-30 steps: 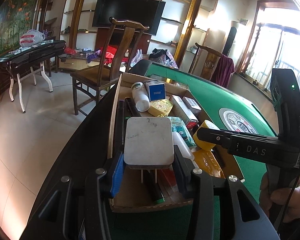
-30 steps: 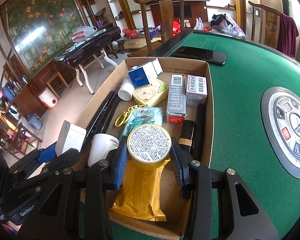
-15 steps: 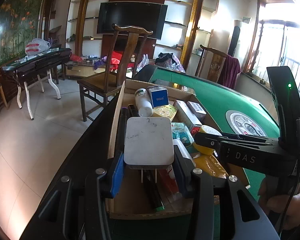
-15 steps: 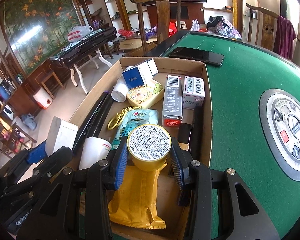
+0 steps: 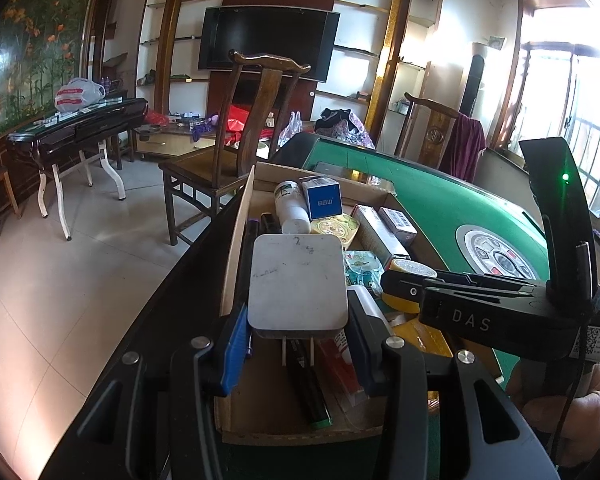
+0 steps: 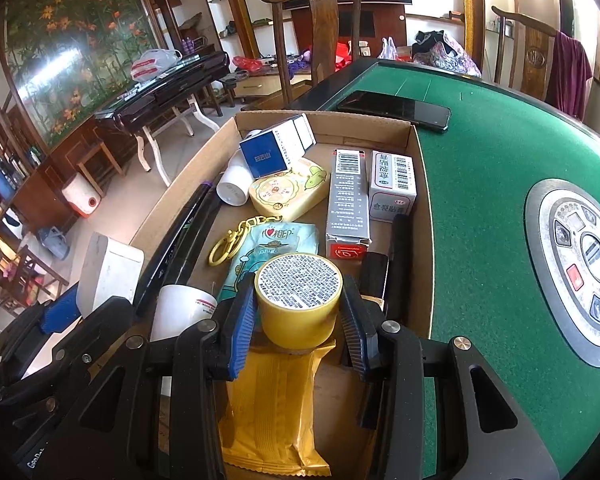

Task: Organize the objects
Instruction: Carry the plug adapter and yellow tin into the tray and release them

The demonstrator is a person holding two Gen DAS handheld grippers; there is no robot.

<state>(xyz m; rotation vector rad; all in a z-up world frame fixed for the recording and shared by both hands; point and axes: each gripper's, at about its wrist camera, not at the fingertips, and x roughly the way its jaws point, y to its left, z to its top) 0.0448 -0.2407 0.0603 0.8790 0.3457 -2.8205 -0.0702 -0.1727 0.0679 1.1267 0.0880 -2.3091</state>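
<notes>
You've got the white plug adapter point(image 5: 297, 280) pinched in your left gripper point(image 5: 298, 336), pads tight on both its sides, prongs pointing down, held above the near end of the cardboard box point(image 6: 422, 216). Over on the other side, your right gripper point(image 6: 298, 320) is clamped on the yellow round tin point(image 6: 299, 300), printed label facing the camera, and it hangs over the yellow snack packet point(image 6: 270, 396) at the box's near end.

Below you the box is packed: a blue-fronted carton point(image 6: 265, 157) leaning on a white bottle point(image 6: 233, 186), a yellow cartoon case point(image 6: 287, 192) with its yellow clasp chain point(image 6: 236, 238), a teal tissue pack point(image 6: 262, 254), two barcode cartons point(image 6: 374, 188) side by side, black pens point(image 6: 180, 240) along the left wall. A white cup point(image 6: 180, 312) sits just beside your right gripper's left finger.

The box rests on the green felt table point(image 6: 492, 152), with a black phone point(image 6: 396, 110) lying just past its far wall.
</notes>
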